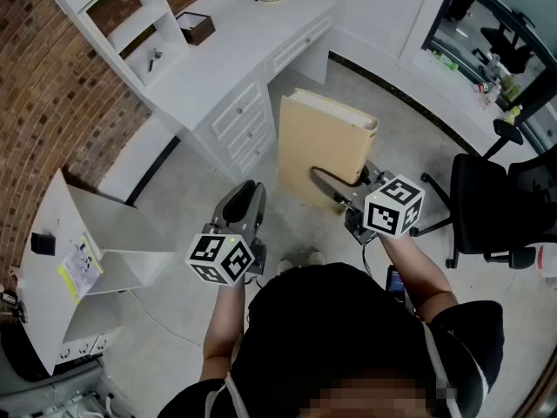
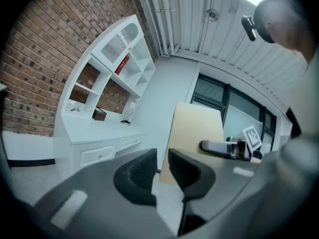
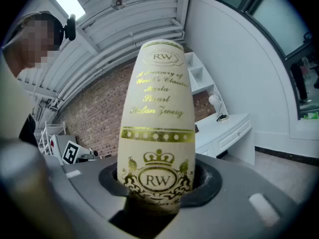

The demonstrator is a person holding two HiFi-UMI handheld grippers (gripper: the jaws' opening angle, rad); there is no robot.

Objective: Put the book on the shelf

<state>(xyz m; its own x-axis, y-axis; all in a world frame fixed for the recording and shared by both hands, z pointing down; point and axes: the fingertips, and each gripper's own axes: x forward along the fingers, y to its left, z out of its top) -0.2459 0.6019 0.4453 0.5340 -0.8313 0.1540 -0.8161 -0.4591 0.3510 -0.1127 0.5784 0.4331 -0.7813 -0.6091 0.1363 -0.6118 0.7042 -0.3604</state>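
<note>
A thick cream book (image 1: 318,151) with a gold-lettered spine (image 3: 159,123) stands upright in my right gripper (image 1: 344,179), whose jaws are shut on its lower spine end (image 3: 159,183). The left gripper view shows the book's cover (image 2: 197,133) with a right finger across it. My left gripper (image 1: 244,200) is held level to the left of the book, apart from it, shut with nothing between its pads (image 2: 162,166). The white shelf unit (image 1: 130,24) stands over a desk against the brick wall, ahead and to the left (image 2: 112,68).
The white desk (image 1: 235,50) with drawers carries a brown box (image 1: 196,27). A red book (image 2: 122,64) sits in an upper shelf bay. A black office chair (image 1: 496,212) stands at the right. A low white cabinet (image 1: 96,242) lies at the left.
</note>
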